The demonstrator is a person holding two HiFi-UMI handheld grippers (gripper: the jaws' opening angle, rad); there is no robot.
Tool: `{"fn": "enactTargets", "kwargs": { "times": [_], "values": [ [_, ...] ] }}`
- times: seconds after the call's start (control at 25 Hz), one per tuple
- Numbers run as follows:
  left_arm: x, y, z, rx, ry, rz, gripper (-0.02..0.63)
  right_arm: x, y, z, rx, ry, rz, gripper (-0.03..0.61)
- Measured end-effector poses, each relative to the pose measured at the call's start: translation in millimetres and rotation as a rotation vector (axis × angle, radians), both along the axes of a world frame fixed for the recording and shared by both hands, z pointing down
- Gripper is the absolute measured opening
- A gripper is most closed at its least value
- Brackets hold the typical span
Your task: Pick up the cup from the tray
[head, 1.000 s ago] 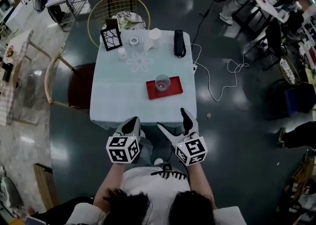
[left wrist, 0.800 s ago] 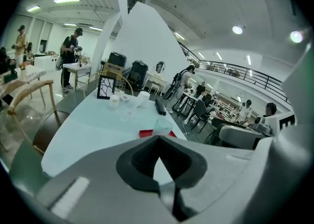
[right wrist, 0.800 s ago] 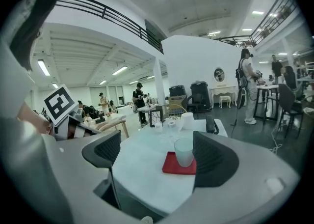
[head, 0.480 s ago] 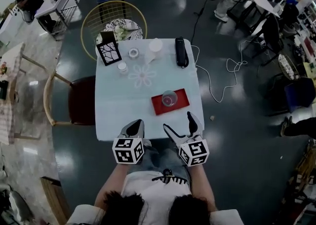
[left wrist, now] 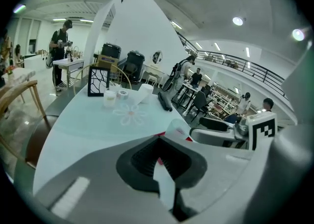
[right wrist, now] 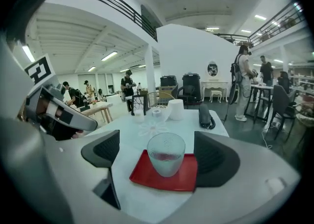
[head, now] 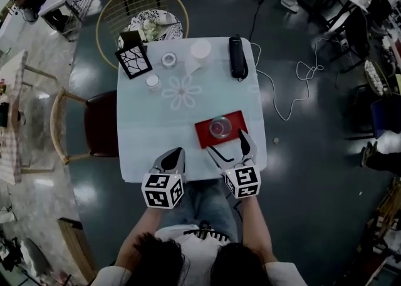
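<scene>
One dimpled glass cup [right wrist: 166,154], rectangular red tray [right wrist: 188,176]

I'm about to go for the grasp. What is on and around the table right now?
cup: one, clear glass, on the tray
tray: one, red, near right of table
table: one, pale cloth with flower print, centre
picture frame: one, black, far left corner
small jar: one, whitish, beside the frame
ring-shaped item: one, white, far side
white roll: one, far middle
handset: one, black, far right
wicker chair: one, beyond table
brown chair: one, left of table
left gripper: grey, jaws together, empty, near edge
right gripper: grey, jaws apart, cup ahead, not gripped
</scene>
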State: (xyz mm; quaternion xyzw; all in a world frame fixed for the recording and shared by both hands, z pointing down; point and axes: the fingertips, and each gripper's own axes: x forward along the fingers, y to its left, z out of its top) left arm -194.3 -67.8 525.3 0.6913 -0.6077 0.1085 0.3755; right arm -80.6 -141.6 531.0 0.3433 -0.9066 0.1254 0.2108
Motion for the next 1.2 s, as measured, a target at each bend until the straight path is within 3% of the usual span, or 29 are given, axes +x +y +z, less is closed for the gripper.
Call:
{"fn": "enactTargets", "kwargs": {
  "times": [0.56,0.76,1.2],
  "values": [
    [18.4,-16.1,32.9,-0.073,-0.033,0.038,0.000,-25.5,-36.6,61.2,-0.030,0.059,-0.065,0.491],
    [9.9,-15.3,37.6,-0.099,-0.043,0.008,0.000,-28.3,-39.8,65.4,-0.018,0.078,-0.063,0.420],
    [9.1,-21.4,37.2,-0.100,-0.065,-0.029,0.000,-29.8,-38.9,48.2,-0.005,0.057,-0.085,0.416]
  ]
}}
